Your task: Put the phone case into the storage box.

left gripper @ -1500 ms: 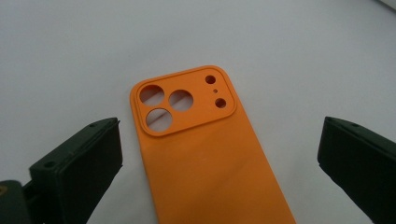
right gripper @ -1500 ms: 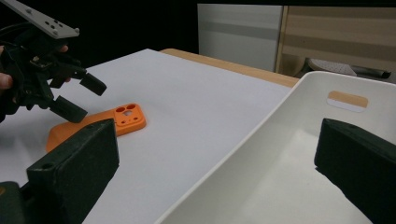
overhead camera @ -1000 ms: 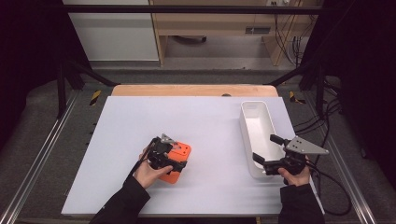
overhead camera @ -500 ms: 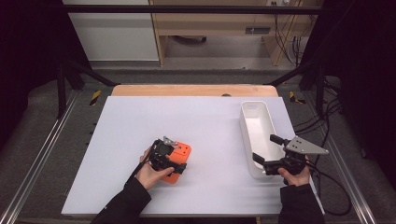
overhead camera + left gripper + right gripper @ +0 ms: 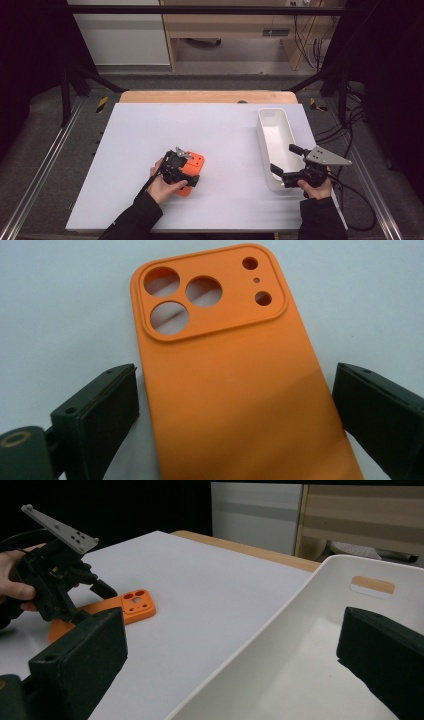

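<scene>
**Left jaws straddle the orange phone case, right jaws wide at the bin**

I'm looking down from the high view and my left hand-held gripper (image 5: 186,172) sits over the orange phone case (image 5: 195,165), which lies flat on the white tabletop (image 5: 150,130) at about 7 o'clock from the centre of the sheet. From up here the gripper body and my left hand (image 5: 162,182) cover most of the case; just its far end and one corner peek out.

In the left gripper view I've got the case (image 5: 240,390) between the two jaws, camera cut-outs at 12 o'clock. The jaws have just been closing a touch, yet I see a sliver of white between each pad and the case edge, so they stand apart, not pressing. The near end of the case is cut off at the bottom of the frame.

My right hand-held gripper (image 5: 282,165) is at 4 o'clock, spread wide at the near end of the white bin (image 5: 270,125). In the right gripper view one jaw hangs over the tabletop, the other over the bin's inside (image 5: 300,670); whether either touches the rim, I can't make out.
</scene>
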`<state>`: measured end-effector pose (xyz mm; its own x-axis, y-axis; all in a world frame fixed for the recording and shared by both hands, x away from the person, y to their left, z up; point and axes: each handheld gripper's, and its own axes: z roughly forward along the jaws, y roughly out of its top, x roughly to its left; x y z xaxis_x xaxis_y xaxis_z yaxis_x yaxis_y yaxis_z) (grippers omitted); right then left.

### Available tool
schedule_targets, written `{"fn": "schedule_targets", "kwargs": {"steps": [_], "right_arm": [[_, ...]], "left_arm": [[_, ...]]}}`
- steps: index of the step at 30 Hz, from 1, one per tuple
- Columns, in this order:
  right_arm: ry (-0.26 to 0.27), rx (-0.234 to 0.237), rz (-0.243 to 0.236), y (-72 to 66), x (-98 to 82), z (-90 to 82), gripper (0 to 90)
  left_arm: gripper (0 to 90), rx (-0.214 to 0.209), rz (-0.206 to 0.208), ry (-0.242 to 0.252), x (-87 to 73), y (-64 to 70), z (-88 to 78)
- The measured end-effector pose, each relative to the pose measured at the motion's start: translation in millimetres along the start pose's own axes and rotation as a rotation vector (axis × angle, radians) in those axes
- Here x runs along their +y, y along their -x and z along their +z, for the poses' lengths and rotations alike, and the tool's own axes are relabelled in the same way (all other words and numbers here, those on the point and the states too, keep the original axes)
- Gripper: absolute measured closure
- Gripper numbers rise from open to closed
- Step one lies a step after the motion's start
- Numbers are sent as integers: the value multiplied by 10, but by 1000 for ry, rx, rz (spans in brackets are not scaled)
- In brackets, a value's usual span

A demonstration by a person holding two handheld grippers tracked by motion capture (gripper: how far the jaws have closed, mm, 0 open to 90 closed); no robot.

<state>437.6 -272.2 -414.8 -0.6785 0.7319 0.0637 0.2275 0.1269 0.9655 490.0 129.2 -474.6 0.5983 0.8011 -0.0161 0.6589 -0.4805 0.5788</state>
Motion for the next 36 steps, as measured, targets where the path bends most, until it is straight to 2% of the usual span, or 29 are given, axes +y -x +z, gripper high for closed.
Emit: {"fn": "schedule_targets", "kwargs": {"steps": [8,15,36], "right_arm": [[-1,-1,2,1,-1,2,4],[-2,-1,1,0,-2,4,4],[2,0,1,3,0,-2,4]], "left_arm": [[65,20,8,-6,-2,31,3],[89,37,-6,2,-12,55,-5],[116,44,-28,12,-18,52,-28]]}}
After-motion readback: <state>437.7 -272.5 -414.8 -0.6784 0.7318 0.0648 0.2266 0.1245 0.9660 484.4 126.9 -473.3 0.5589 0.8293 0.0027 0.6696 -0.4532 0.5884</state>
